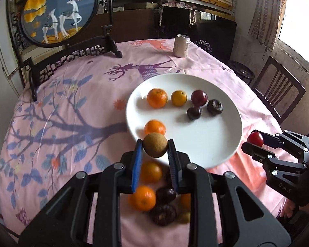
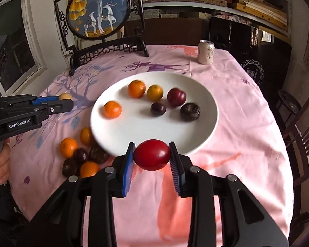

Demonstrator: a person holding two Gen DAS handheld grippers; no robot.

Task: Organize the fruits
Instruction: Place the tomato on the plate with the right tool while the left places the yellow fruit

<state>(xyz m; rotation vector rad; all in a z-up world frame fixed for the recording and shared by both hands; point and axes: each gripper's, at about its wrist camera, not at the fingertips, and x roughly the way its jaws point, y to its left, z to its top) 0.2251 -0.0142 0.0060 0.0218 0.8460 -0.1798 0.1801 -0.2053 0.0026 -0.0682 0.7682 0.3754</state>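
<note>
A white plate (image 1: 206,144) (image 2: 134,131) on the pink tablecloth holds three orange fruits and three dark purple ones. My left gripper (image 1: 155,148) is shut on a brown round fruit (image 1: 155,147) and holds it above the plate's near-left rim; it also shows in the right wrist view (image 2: 64,97). My right gripper (image 2: 151,155) is shut on a red tomato (image 2: 151,155) above the plate's near edge; it shows in the left wrist view (image 1: 255,139), right of the plate. A pile of loose oranges (image 2: 68,146) and dark fruits (image 2: 80,156) lies on the cloth left of the plate.
A drink can (image 1: 181,45) (image 2: 205,52) stands at the table's far side. A framed round deer picture on a dark stand (image 1: 57,12) (image 2: 98,12) stands at the far left. A wooden chair (image 1: 278,90) is at the right edge.
</note>
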